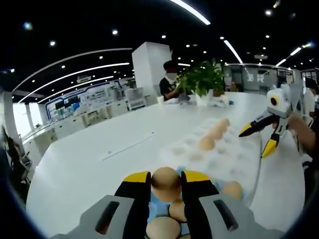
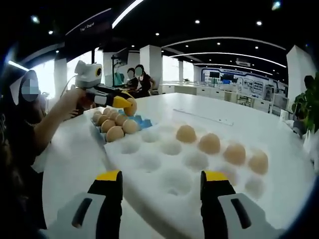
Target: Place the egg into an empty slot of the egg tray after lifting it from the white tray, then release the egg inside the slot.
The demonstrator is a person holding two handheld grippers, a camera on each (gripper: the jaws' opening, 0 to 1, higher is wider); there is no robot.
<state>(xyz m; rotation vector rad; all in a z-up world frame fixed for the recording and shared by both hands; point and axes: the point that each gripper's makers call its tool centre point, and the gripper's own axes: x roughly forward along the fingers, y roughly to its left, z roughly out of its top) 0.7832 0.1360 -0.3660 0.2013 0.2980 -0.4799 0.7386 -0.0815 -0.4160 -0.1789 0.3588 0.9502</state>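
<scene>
My left tongs (image 1: pixel 166 185) clenched on egg (image 1: pixel 166 182), held just above more eggs (image 2: pixel 115 125) in white tray (image 2: pixel 145 121). My right tongs (image 2: pixel 161 182) released, jaws wide apart over near edge of egg tray (image 2: pixel 164 169). Four eggs (image 2: pixel 222 148) sat along its far row, beyond right tongs. All on white tabletop (image 1: pixel 99 159).

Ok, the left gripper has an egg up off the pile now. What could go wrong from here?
The left gripper pinches the egg only at its jaw tips, so it may slip on the way across or crack if squeezed harder. Loose eggs sit directly below; a drop could break those too. The egg tray already has a row of four eggs, so pick a slot away from them. The open right gripper hovers over the tray's near edge and could block the path.
</scene>
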